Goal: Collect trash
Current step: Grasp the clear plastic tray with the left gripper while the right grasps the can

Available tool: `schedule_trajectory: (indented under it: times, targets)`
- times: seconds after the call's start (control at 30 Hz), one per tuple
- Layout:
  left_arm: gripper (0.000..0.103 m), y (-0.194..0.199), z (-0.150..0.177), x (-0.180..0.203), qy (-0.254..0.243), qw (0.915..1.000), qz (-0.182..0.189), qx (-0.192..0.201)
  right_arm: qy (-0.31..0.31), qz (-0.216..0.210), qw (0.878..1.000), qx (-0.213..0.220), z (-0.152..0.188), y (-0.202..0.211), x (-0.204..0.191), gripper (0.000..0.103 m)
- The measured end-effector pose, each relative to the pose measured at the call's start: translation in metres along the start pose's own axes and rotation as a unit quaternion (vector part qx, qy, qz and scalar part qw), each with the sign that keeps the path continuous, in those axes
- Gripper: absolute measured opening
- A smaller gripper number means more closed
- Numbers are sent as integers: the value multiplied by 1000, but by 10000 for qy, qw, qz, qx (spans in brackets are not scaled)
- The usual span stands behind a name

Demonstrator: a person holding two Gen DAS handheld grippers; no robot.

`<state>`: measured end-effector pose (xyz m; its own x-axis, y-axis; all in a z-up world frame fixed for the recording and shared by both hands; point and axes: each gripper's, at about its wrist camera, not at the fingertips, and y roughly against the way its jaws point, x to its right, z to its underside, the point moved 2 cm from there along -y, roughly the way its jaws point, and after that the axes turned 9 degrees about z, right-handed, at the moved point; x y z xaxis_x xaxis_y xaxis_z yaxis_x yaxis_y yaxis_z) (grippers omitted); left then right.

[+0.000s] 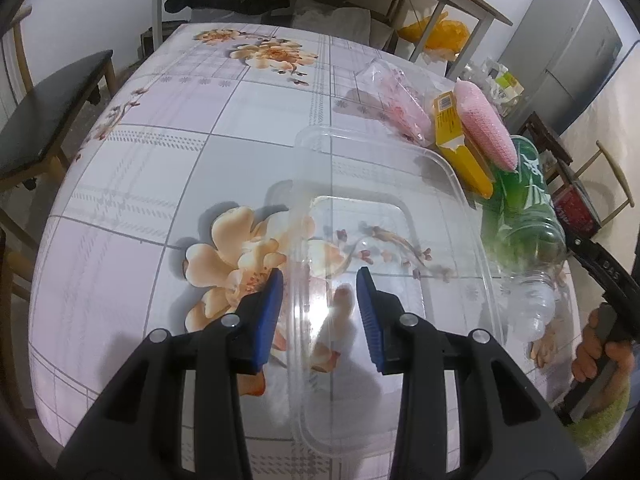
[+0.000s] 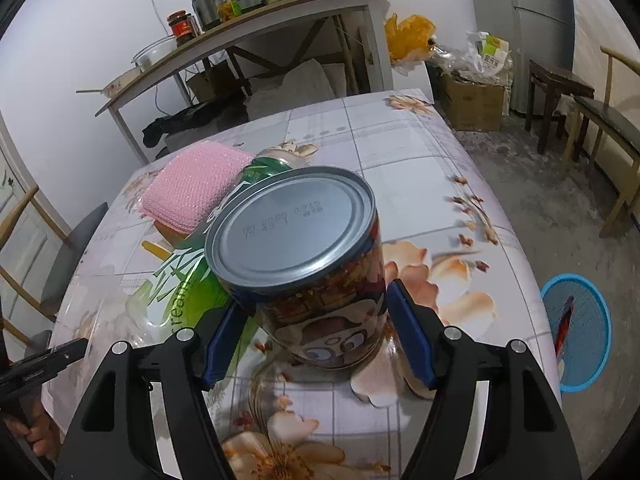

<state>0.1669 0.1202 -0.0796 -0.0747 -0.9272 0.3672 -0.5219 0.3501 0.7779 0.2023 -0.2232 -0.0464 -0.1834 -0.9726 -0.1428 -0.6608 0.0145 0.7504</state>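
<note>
A tin can [image 2: 304,268] with a plain grey metal end and a cartoon-printed label stands tilted on the floral table [image 2: 420,148], just beside a green plastic bottle [image 2: 188,284] lying on its side. The right gripper [image 2: 318,336] points down at it, jaws wide on either side of the can – whether the pads press it I cannot tell. The left gripper [image 1: 320,312] angles down too, jaws partly open astride the rim of a clear plastic tray [image 1: 452,184] without pinching it.

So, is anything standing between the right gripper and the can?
Nothing visible. The can sits between the fingers of the right gripper; the green bottle lies close beside it, toward the picture's left.
</note>
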Motion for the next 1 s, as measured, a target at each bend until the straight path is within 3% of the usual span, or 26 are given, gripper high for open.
schedule_trajectory:
  times: [0.1, 0.43, 1.0]
  targets:
    - [34, -3, -1, 3, -100, 9999, -134, 38, -45, -3, 10000, 1, 3, 3, 2, 68]
    - [3, -3, -4, 5, -152, 9996, -201, 121, -136, -2, 9999, 1, 7, 7, 6, 68]
    - [2, 9, -7, 9, -169, 9991, -61, 387, -420, 276, 9987, 60, 10, 16, 27, 68]
